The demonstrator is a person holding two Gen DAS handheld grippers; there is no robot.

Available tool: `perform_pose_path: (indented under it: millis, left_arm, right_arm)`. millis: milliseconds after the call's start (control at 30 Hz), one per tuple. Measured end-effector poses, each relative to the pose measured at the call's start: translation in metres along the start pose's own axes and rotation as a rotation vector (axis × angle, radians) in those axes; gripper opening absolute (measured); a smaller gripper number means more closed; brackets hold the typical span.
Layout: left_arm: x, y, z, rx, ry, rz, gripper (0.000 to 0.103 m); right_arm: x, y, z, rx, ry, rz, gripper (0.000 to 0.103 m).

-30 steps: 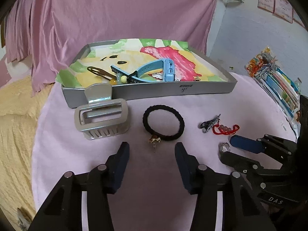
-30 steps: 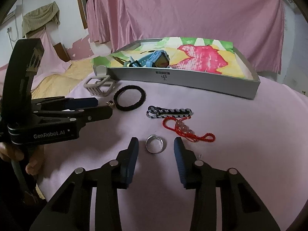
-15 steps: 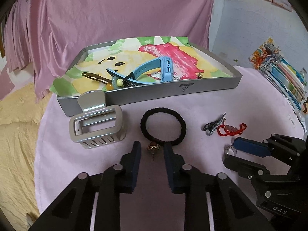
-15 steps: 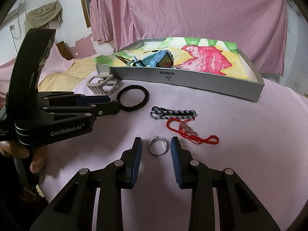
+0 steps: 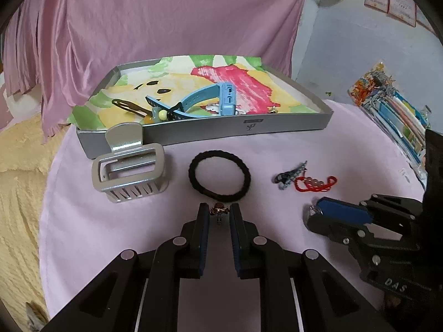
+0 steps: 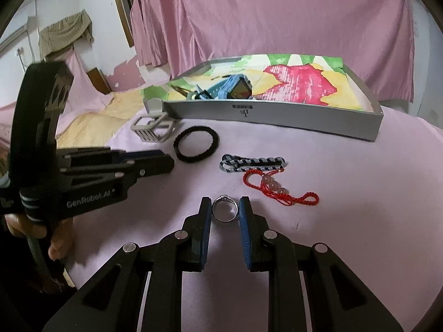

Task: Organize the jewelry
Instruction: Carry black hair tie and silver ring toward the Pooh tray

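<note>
My left gripper [image 5: 218,212] has closed on a small brown-and-gold earring [image 5: 218,209] lying on the pink cloth, just in front of a black hair tie [image 5: 219,176]. My right gripper [image 6: 225,207] has closed on a silver ring [image 6: 224,207] on the cloth; both pads touch its sides. The right gripper also shows in the left wrist view [image 5: 314,213]. A grey tray [image 5: 290,124] with a colourful liner stands behind and holds a blue watch [image 5: 210,101] and a brown hair clip [image 5: 127,105].
A silver claw clip [image 5: 130,166] sits left of the hair tie. A grey braided cord [image 6: 252,163] and a red beaded cord [image 6: 277,186] lie ahead of the ring. Packets [image 5: 387,102] lie at the far right. Yellow bedding [image 5: 19,179] borders the cloth's left edge.
Both grippers have closed from wide open, the left around the earring and the right around the ring. Both have moved slightly forward.
</note>
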State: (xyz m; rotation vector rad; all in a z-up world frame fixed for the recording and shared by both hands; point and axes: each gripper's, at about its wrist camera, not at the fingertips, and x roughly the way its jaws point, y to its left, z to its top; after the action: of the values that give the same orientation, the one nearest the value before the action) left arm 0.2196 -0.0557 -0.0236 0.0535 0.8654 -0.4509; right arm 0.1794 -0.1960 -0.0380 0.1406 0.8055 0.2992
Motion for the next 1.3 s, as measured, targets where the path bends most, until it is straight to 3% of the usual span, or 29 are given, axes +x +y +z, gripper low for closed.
perform_pose_path:
  millis: [267,800,967,1300]
  left_arm:
    - [-0.017,-0.008,0.005,-0.012,-0.101,-0.054,0.014]
    - [-0.018,0.004,0.072,-0.066,-0.244,0.031,0.014]
    - [0.001,0.019,0.087,-0.103,-0.189,0.058,0.014]
    - [0.029,0.029,0.094,-0.118,-0.091,0.043,0.014]
  right_arm:
    - [-0.010,-0.007,0.007,0.008,-0.058,-0.001,0.018]
    - [-0.017,-0.021,0.083,-0.068,-0.217,-0.062,0.018]
    - [0.008,-0.028,0.103,-0.051,-0.176,-0.052,0.018]
    - [0.061,-0.043,0.107,-0.017,-0.042,-0.068,0.018]
